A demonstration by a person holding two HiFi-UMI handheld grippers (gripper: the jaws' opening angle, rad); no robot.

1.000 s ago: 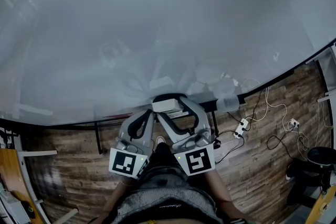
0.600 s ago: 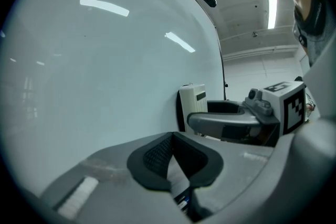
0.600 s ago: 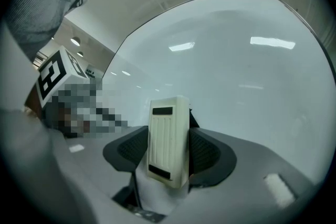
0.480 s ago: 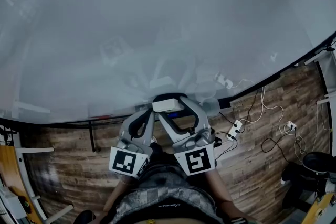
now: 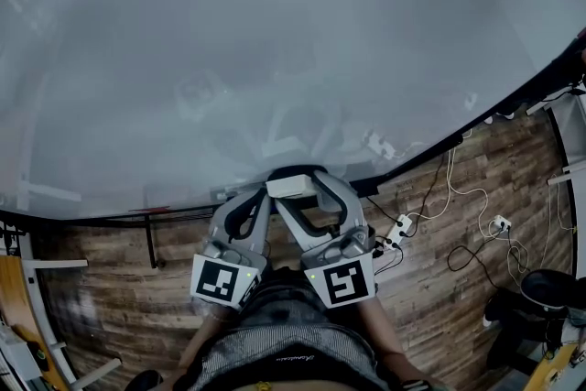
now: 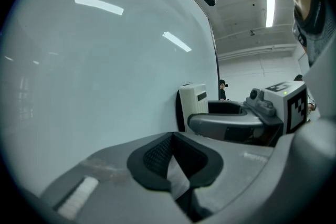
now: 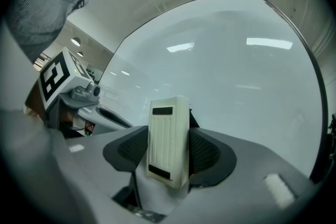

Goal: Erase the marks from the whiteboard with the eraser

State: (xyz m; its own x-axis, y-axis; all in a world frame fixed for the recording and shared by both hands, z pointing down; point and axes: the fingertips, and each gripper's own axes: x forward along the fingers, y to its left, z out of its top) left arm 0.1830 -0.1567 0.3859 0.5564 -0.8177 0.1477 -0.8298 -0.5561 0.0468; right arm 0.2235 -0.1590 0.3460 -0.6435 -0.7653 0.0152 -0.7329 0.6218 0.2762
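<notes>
The whiteboard (image 5: 275,41) fills the upper head view and shows no clear marks, only dim reflections. At its lower edge my right gripper (image 5: 297,193) is shut on a white ribbed eraser (image 5: 291,185). In the right gripper view the eraser (image 7: 168,134) stands upright between the black pads of that gripper (image 7: 169,157), with the board (image 7: 236,76) just beyond. Close beside it on the left, my left gripper (image 5: 262,200) has its pads touching and nothing between them (image 6: 171,161). The left gripper view also shows the eraser (image 6: 193,105) against the board (image 6: 94,71).
Wood-plank floor (image 5: 110,307) lies below the board. A power strip (image 5: 396,229) and loose white cables (image 5: 476,197) trail at the right. A dark stand leg (image 5: 149,243) is at the left, and a black round base (image 5: 549,288) at the far right.
Both grippers and the eraser keep their place in the head view. The power strip, cables and stand leg have slid left, and the board's right lower edge sits higher.
</notes>
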